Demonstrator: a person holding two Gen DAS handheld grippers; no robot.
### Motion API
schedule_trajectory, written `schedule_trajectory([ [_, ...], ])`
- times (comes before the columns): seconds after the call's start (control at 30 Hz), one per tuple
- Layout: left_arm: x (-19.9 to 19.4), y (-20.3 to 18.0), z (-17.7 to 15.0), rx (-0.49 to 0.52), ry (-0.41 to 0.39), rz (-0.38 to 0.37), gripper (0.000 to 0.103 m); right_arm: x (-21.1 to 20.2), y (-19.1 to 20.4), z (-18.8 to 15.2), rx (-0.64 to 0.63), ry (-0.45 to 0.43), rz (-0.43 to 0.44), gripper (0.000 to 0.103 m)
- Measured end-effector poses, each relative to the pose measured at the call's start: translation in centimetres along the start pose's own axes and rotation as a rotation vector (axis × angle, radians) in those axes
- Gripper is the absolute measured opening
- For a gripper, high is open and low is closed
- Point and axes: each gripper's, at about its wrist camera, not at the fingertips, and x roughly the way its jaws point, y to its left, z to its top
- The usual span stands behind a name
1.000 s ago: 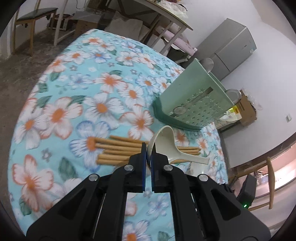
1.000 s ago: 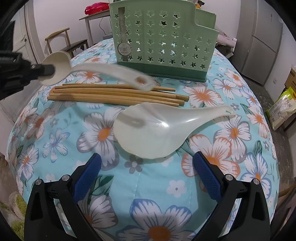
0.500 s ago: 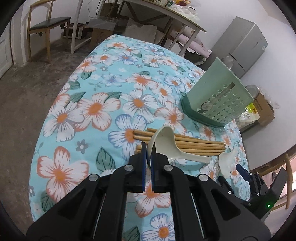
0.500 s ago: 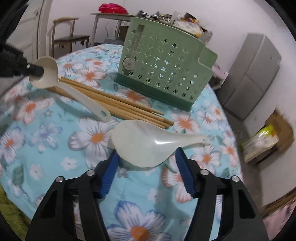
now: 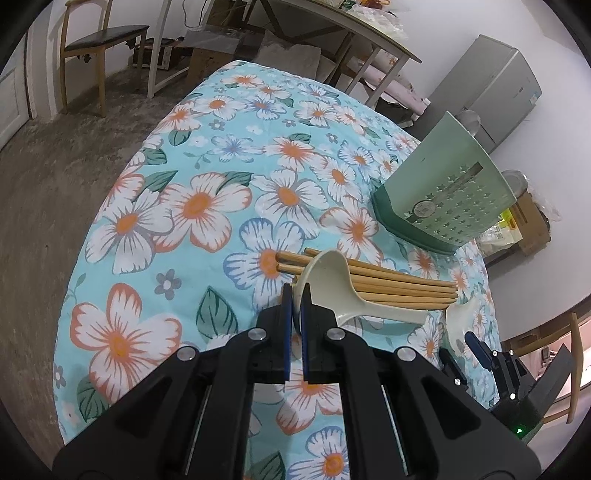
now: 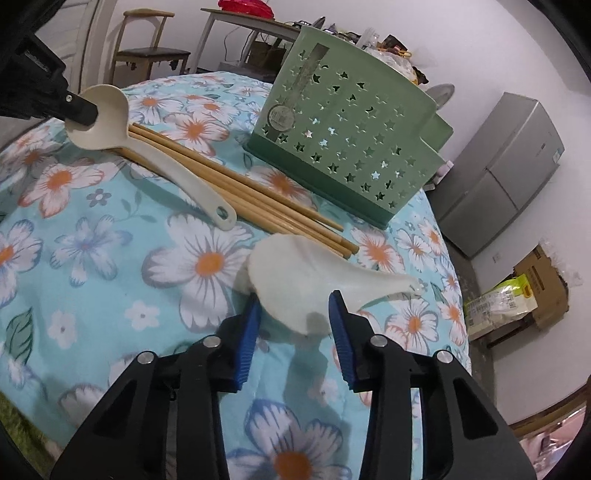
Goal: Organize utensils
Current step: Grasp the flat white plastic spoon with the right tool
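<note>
My left gripper [image 5: 294, 291] is shut on the bowl rim of a cream ladle [image 5: 334, 284], which hangs just above the wooden chopsticks [image 5: 399, 286]; the right wrist view shows this ladle [image 6: 110, 122] at the upper left. My right gripper [image 6: 295, 306] has its jaws closing on a translucent white rice spoon [image 6: 295, 273], with the blue pads [image 6: 251, 321] against both sides of its bowl. The spoon's handle points right. A green star-punched utensil holder [image 6: 351, 140] stands behind the chopsticks [image 6: 266, 199] on the floral tablecloth [image 5: 199, 203].
A grey fridge [image 6: 509, 173] stands by the wall at the right, with a cardboard box [image 6: 543, 284] and bags on the floor below it. A wooden chair [image 5: 99, 40] and a cluttered table [image 5: 332, 22] stand beyond the cloth's far edge.
The right jaws have narrowed from wide open onto the rice spoon's bowl, and that wrist has rolled. The left gripper has drawn back a little, still holding the ladle.
</note>
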Motion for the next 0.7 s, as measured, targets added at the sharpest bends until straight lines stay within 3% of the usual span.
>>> schedule_trajectory([
  [0.23, 0.1, 0.1, -0.1, -0.005, 0.003, 0.000, 0.003, 1.2, 0.8, 1.3, 0.025, 0.025, -0.057, 0.030],
  [0.47, 0.2, 0.2, -0.3, -0.010, 0.006, 0.000, 0.003, 2.0, 1.8, 2.2, 0.008, 0.048, -0.105, 0.016],
  [0.7, 0.0, 0.4, -0.5, -0.013, -0.003, 0.001, 0.003, 1.1, 0.2, 2.6, 0.071, 0.038, -0.038, 0.013],
])
